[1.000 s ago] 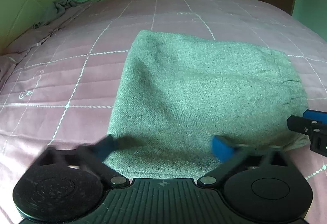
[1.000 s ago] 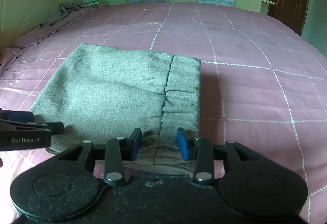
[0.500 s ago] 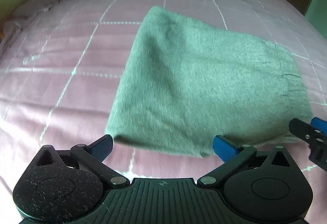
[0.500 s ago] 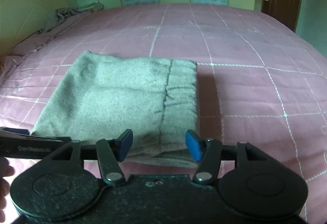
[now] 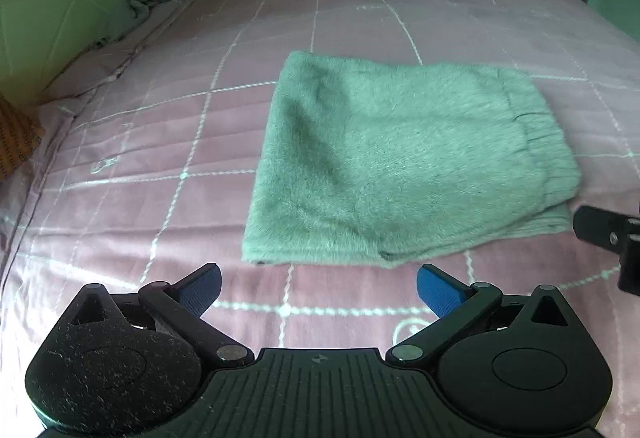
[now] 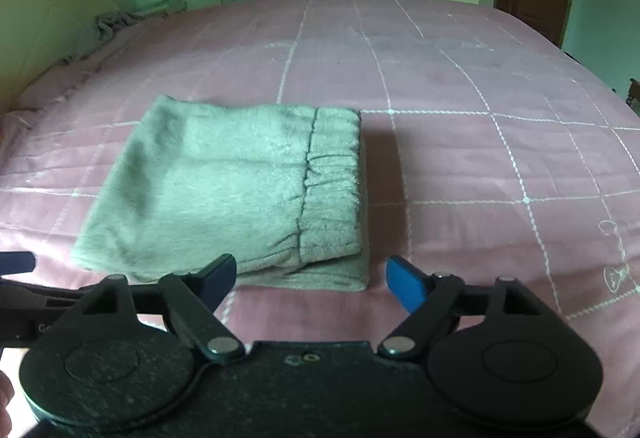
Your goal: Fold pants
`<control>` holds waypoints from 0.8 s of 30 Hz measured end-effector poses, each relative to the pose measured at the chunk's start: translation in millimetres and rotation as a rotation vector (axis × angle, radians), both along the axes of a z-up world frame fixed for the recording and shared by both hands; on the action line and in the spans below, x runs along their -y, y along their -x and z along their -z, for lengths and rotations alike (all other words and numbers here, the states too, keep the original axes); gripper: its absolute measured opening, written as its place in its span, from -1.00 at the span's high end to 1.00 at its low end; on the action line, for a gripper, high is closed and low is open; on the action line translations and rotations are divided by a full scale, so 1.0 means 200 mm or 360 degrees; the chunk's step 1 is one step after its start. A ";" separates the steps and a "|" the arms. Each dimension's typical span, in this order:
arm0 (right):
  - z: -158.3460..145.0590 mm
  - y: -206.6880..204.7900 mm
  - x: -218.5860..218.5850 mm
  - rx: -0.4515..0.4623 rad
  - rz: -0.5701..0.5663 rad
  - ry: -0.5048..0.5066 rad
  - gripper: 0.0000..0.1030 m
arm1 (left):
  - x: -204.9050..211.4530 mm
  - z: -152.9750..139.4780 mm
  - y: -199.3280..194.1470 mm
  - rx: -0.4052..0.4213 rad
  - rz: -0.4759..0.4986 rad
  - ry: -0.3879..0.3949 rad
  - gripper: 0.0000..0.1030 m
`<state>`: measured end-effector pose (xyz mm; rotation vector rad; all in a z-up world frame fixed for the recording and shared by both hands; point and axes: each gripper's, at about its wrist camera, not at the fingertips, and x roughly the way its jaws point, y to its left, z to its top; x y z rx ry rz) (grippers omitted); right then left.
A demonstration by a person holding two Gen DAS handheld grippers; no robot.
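A wide bed (image 6: 460, 86) carried everything, covered by a pink quilted spread stitched in a white grid. The grey fleece pants (image 6: 240, 190) lay folded flat on it in a compact rectangle, elastic waistband on top at the right. A crumpled grey cloth (image 5: 146, 0) sat at the far left edge.

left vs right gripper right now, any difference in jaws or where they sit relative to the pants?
The left gripper sits before the plain folded end of the pants; the right gripper sits by the waistband end. Left jaws stand wide; right jaws are opening. Both hold nothing and sit clear of the cloth.
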<state>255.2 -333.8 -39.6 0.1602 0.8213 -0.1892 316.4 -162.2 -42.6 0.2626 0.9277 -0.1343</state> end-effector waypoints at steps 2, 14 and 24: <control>-0.05 0.08 0.00 0.0019 0.0009 -0.0039 -0.76 | -0.03 -0.06 0.08 0.0028 0.0008 0.0057 -1.00; -0.35 0.63 -0.14 0.0106 -0.0080 -0.0139 -0.99 | -0.24 -0.46 0.66 0.0176 0.0054 0.0194 -1.00; -0.58 1.21 -0.30 0.0509 -0.0004 0.0063 -0.99 | -0.41 -0.67 1.21 0.0400 0.0014 0.0290 -1.00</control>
